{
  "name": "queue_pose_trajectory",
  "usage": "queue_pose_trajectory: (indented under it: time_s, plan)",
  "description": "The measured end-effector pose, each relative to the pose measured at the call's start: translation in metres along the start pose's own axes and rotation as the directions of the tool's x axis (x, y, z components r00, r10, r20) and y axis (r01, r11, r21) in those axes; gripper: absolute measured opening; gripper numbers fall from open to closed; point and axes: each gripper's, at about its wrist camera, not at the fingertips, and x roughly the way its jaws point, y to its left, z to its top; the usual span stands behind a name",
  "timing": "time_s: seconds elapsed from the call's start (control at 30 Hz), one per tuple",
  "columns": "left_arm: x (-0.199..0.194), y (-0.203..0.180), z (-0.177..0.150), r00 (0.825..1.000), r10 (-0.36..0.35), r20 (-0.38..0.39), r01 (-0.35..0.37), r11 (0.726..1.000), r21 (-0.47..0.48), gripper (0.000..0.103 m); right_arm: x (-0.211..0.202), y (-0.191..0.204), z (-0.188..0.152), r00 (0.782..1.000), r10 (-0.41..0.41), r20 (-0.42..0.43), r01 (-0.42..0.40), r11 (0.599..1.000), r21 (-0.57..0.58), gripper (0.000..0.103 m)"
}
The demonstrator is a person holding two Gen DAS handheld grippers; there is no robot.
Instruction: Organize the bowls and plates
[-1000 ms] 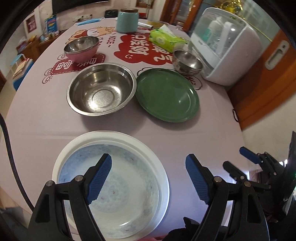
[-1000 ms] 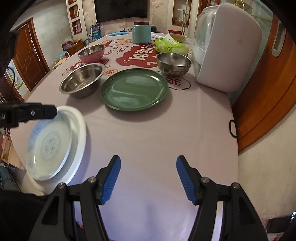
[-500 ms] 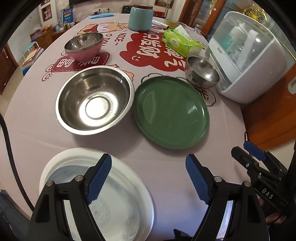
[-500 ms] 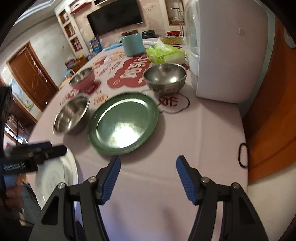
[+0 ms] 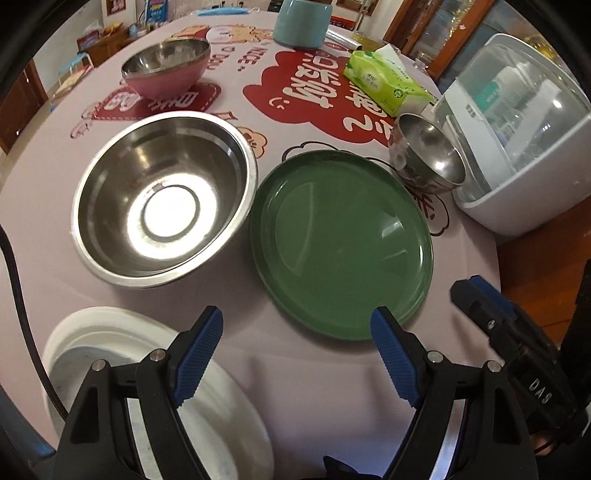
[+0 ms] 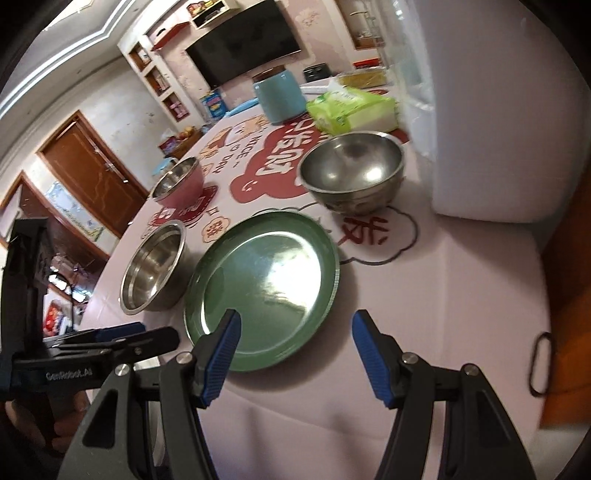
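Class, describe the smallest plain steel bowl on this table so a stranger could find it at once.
Start at the big white domed appliance at the table's edge. Right beside its base, just past the far rim of the green plate, sits the small steel bowl. Unlike the large steel bowl, it is compact; unlike the pink bowl, it is bare metal outside.

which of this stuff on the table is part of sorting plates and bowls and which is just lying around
Part of the job:
green plate
large steel bowl
small steel bowl
pink bowl
white plate stack

Just lying about:
tissue pack
blue jar
white appliance
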Motion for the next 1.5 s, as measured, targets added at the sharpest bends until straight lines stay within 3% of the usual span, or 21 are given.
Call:
queue_pose_trajectory:
  time_s: [0.33,0.53,1.07,1.2,1.4,1.5]
  plan:
    - [0.032,0.001,0.003,0.999,-0.039,-0.035,0.037,0.997,-0.061,0.081,0.023,-0.008,0.001,0.999,0.041,-0.01,-0.041,0.999,-0.001,0.063]
    - [0.039,0.003,0.009,0.999,-0.037,-0.011,0.036,0.997,-0.063,0.08,0.029,-0.014,-0.001,0.998,0.066,-0.009,-0.066,0.998,0.016,0.062]
    - [0.049,0.002,0.02,0.999,-0.02,0.05,0.022,0.999,-0.03,0.06,0.042,-0.028,-0.006,0.996,0.091,-0.021,-0.089,0.992,0.085,0.032]
    - [0.052,0.007,0.023,0.998,-0.012,0.067,0.014,0.999,-0.035,0.051,0.042,-0.031,-0.006,0.994,0.103,-0.022,-0.1,0.99,0.099,0.029]
    - [0.053,0.01,0.025,0.997,-0.016,0.078,0.019,0.999,-0.027,0.05,0.043,-0.033,-0.006,0.994,0.109,-0.018,-0.106,0.988,0.11,0.027]
    - [0.054,0.008,0.026,0.996,-0.003,0.085,0.004,1.0,-0.013,0.048,0.043,-0.036,-0.007,0.995,0.094,-0.019,-0.091,0.989,0.118,0.018]
